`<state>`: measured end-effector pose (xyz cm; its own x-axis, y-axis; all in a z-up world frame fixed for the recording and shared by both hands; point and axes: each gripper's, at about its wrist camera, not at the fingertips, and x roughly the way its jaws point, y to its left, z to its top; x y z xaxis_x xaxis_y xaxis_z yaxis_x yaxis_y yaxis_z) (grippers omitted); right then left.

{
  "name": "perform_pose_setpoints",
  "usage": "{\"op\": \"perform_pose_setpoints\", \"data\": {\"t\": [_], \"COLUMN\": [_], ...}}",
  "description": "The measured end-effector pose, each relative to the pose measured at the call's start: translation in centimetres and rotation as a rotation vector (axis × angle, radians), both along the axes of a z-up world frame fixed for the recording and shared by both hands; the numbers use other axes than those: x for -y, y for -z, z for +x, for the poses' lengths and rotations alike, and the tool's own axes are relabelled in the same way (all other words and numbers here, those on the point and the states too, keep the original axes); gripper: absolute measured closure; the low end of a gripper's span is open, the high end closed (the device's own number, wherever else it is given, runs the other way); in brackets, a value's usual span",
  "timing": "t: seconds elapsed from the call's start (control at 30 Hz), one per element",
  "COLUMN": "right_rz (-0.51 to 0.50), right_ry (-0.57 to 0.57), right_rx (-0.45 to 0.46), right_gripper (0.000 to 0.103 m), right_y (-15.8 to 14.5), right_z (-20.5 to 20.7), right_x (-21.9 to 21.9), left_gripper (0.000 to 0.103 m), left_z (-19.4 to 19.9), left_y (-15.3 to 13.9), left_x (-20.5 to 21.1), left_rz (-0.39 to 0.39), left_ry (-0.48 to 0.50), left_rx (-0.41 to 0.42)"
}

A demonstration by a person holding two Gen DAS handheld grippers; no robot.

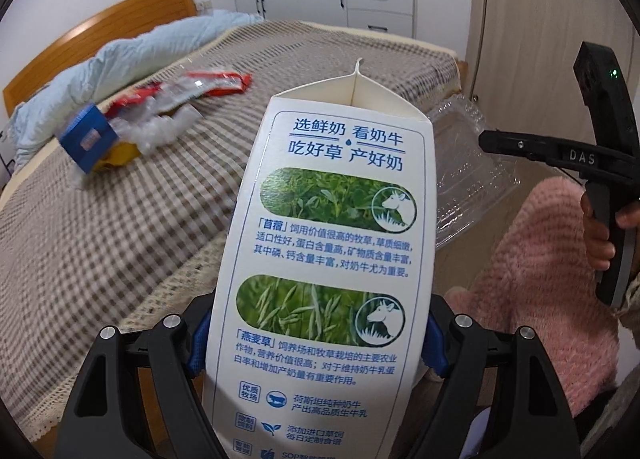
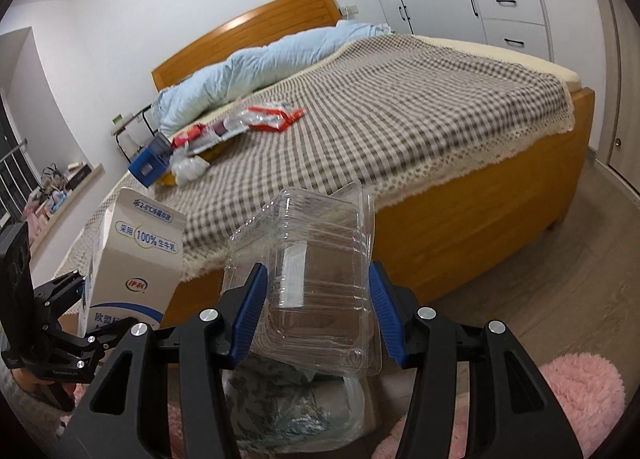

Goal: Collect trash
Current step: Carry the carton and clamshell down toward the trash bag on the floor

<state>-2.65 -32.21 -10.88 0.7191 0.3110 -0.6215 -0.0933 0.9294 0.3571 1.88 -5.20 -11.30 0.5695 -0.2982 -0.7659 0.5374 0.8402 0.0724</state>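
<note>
My left gripper (image 1: 316,351) is shut on a white milk carton (image 1: 336,243) with blue print and green photos, its blue pads pressing both sides near the base. The carton's top is open. My right gripper (image 2: 318,315) is shut on a clear plastic clamshell box (image 2: 316,259), one pad on each side. The right wrist view shows the carton (image 2: 136,255) at lower left, beside the box. In the left wrist view the clamshell (image 1: 460,179) sits behind the carton, with one right finger (image 1: 516,146) on it. Both grippers hang off the bed's near side.
More trash lies on the checked bedspread (image 2: 400,107): a blue box (image 2: 150,163), red wrappers (image 2: 276,117) and crumpled clear plastic (image 2: 190,167). A clear bag with grey patterned contents (image 2: 296,403) is under the right gripper. A pink fluffy sleeve (image 1: 532,283), a wooden bed frame (image 2: 480,211) and white wardrobes (image 2: 480,3) are nearby.
</note>
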Motion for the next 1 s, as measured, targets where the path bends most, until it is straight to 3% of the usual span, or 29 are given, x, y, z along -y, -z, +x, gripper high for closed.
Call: {"op": "perform_pose_setpoints", "data": {"t": [0.67, 1.0], "right_rz": [-0.095, -0.130], "right_ry": [-0.026, -0.008], "right_rx": [-0.120, -0.147], "right_gripper": [0.052, 0.052], "right_y": [4.7, 5.8], "right_z": [0.0, 0.3], "right_x": [-0.9, -0.5], "left_gripper": [0.031, 0.032], "left_z": [0.4, 0.8], "left_y": [7.8, 12.7], "left_x": [2.1, 3.4], "left_rz": [0.100, 0.243], "left_ry": [0.088, 0.177], "left_rx": [-0.141, -0.214]}}
